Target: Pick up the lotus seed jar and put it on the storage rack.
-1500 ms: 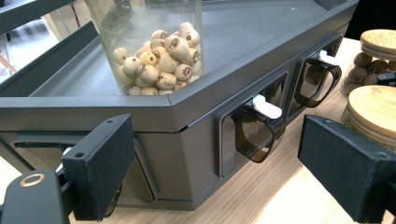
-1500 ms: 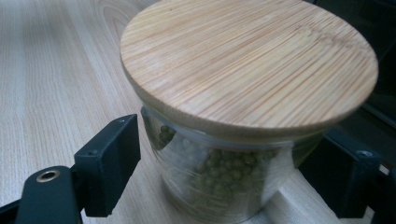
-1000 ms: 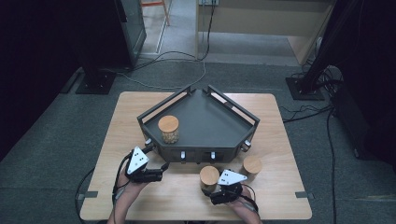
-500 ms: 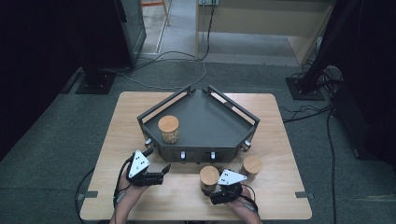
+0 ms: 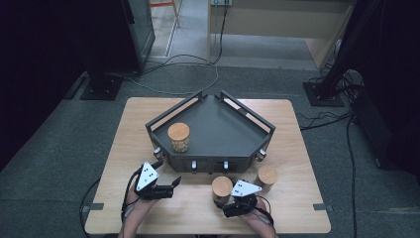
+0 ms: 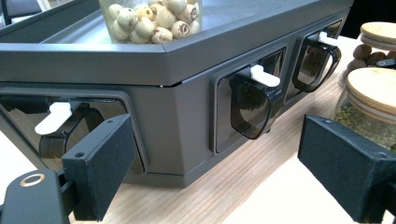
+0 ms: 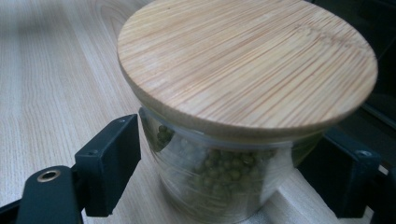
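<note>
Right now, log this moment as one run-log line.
right tool: jaws around green-bean jar, grip unclear | left tool: open, empty, facing dark tray | second jar: on table | third jar: on tray

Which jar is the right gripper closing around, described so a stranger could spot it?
Start at the dark five-sided tray in the middle of the table. On the wood just in front of it stand two bamboo-lidded glass jars; the green-bean jar is the left one, between the right gripper jaws. Its neighbour jar holds round brown pieces.
</note>
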